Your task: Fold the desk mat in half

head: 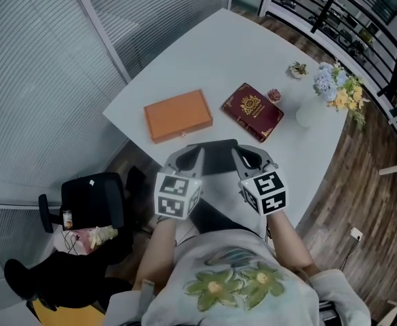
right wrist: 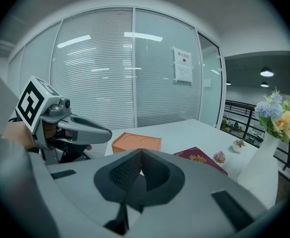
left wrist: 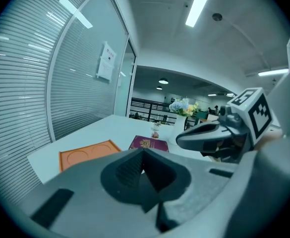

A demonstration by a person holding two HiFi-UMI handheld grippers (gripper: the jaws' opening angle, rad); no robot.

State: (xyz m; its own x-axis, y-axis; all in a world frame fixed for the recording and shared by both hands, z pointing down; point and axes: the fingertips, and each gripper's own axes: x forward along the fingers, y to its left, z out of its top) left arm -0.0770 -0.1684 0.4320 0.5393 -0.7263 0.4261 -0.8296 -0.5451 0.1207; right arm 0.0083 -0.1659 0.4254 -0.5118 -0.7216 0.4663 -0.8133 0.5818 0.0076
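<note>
A white surface [head: 205, 53] carries a shut orange box [head: 178, 115], a gold-crested book [head: 252, 111] without readable writing and a vase [head: 310, 113] of flowers, while at lower centre the left tool [head: 195, 152] and right tool [head: 241, 153] are each clamped on the raised dark desk mat [head: 216, 157].

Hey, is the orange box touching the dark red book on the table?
Apart. The head view shows the orange box and the dark red book lying side by side, with a strip of bare table between them.
</note>
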